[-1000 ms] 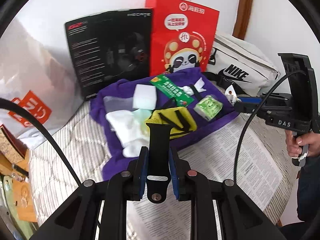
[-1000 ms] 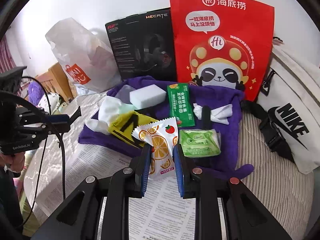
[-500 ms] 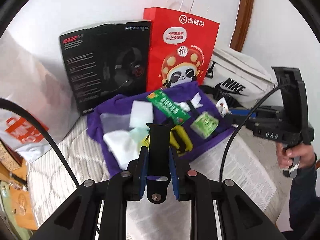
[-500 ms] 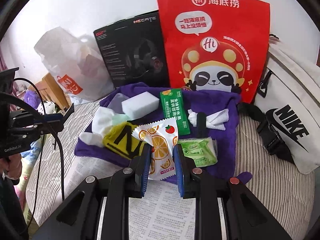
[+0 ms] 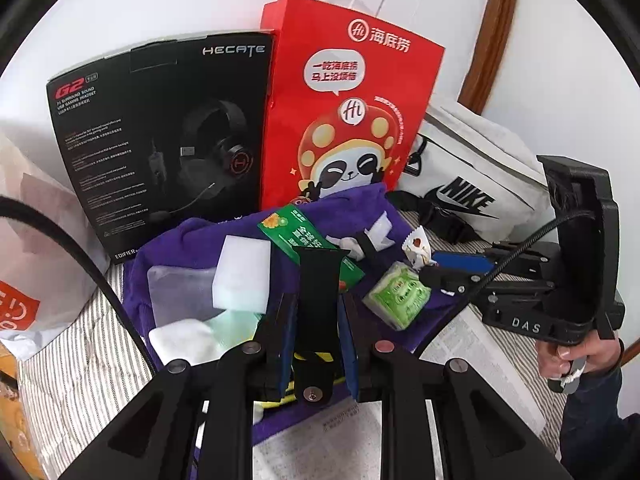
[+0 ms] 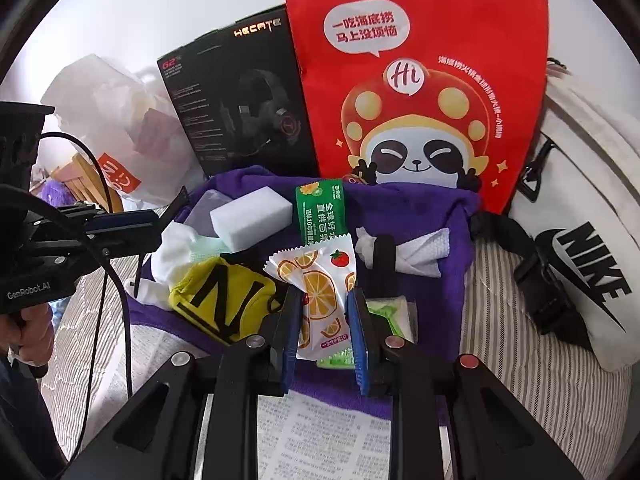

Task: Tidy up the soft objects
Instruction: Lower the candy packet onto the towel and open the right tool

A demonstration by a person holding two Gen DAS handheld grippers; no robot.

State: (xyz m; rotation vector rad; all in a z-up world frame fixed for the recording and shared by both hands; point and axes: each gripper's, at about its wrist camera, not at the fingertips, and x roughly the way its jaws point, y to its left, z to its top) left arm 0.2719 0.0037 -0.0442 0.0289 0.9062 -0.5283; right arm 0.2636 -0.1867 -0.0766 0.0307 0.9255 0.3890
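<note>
My left gripper [image 5: 314,314] is shut on a black strap [image 5: 318,300] and holds it above a purple cloth [image 5: 168,248]. My right gripper [image 6: 324,312] is shut on a white packet with orange slices [image 6: 318,280], held over the same cloth [image 6: 452,216]. On the cloth lie a white sponge [image 6: 252,218], a green sachet [image 6: 320,210], a yellow pouch [image 6: 222,300], a green tissue pack [image 5: 398,294], white tissue around another black strap [image 6: 416,252] and white cloths [image 5: 184,342].
A red panda bag [image 6: 420,80], a black headset box [image 5: 168,140] and a white Nike bag [image 6: 580,240] stand behind the cloth. A white plastic bag [image 6: 112,120] is at left. Newspaper [image 6: 324,432] lies on the striped bedding [image 6: 532,380] in front.
Both grippers have moved forward, closer to the cloth and the bags behind it, each still shut on its item. The right gripper now shows nearer the tissue pack in the left view.
</note>
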